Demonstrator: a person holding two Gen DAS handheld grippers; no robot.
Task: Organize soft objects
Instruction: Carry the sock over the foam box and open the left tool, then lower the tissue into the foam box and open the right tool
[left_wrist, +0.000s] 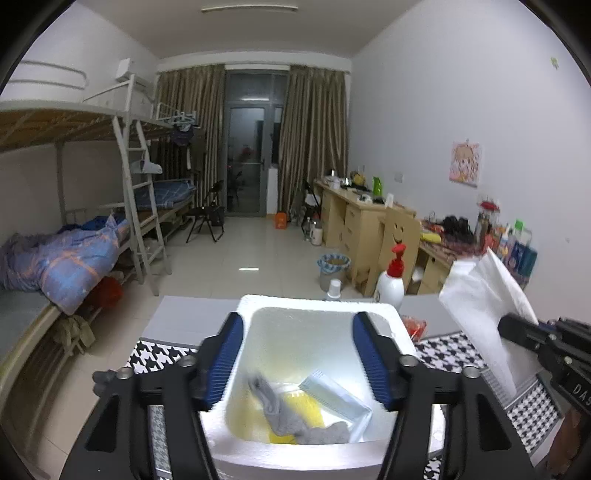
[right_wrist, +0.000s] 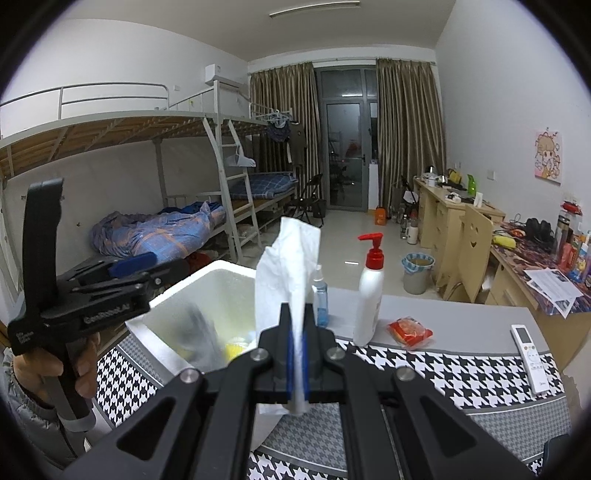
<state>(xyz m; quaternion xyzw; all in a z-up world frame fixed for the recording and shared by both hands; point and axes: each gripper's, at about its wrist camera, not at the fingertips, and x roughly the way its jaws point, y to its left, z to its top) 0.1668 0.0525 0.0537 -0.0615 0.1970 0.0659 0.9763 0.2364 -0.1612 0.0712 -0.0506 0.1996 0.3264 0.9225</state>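
Left tool (left_wrist: 297, 363) wide open, empty, over white box (left_wrist: 317, 302) on desk (right_wrist: 461, 321). Gray sock (left_wrist: 284, 413) lies inside, likely just dropped. Right tool (right_wrist: 297, 373) pinches white tissue (right_wrist: 288, 266) just right of box, probably next in.

Left gripper (left_wrist: 299, 354): jaws apart above the white foam box (left_wrist: 317, 306), nothing between the blue pads.
Box contents: grey sock (left_wrist: 291, 417), yellow soft item (left_wrist: 306, 410), and a blurred white packet (left_wrist: 336, 398), possibly plastic.
Right gripper (left_wrist: 517, 328): at right edge, holding white tissue paper (left_wrist: 484, 291).
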